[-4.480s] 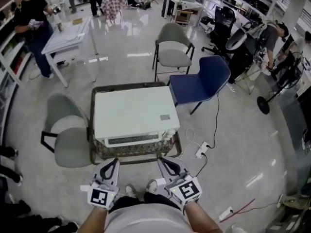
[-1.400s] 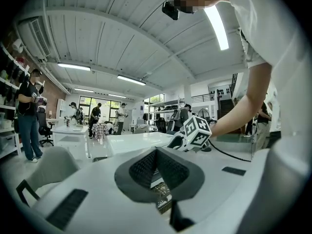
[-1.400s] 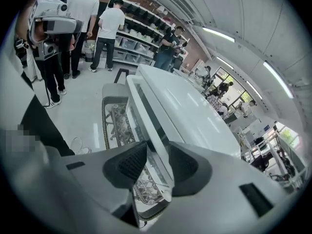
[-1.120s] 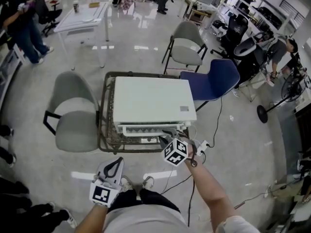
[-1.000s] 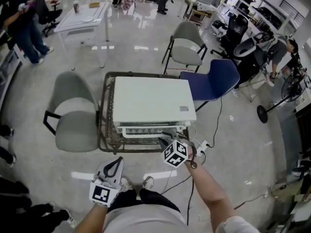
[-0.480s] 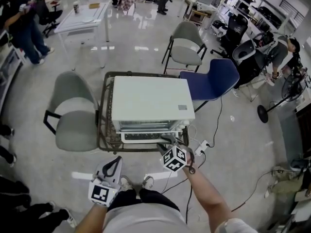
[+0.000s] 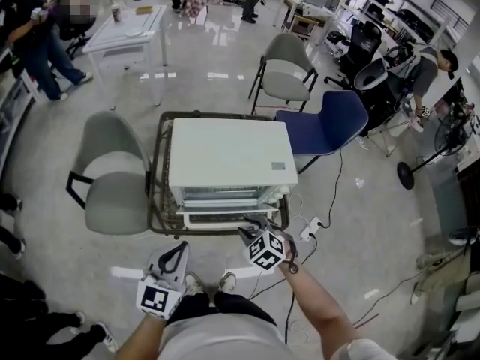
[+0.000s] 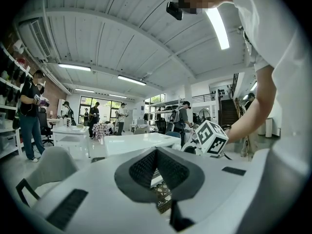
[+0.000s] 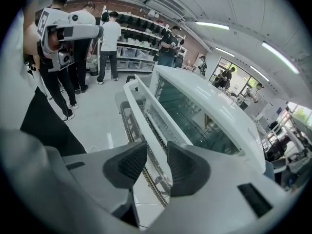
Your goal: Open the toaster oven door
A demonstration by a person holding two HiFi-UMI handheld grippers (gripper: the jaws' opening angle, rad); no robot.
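Since the earlier frames the right gripper (image 7: 247, 235) has drawn back toward the person, and the door (image 7: 222, 199) of the toaster oven (image 7: 225, 152) has swung from shut to partly open.

Head view: the white oven sits on a low woven-sided table (image 7: 155, 190). Its door tilts outward at the front, with the handle (image 7: 217, 217) nearest the person. The right gripper is just beside the door's right front corner. The left gripper (image 7: 175, 250) hangs low, well apart from the oven.

Left gripper view: its pads meet, with nothing between them.

Right gripper view: the jaws stand apart and have just been opening. The door handle runs through the gap, and the pads are not seen pressing on it.
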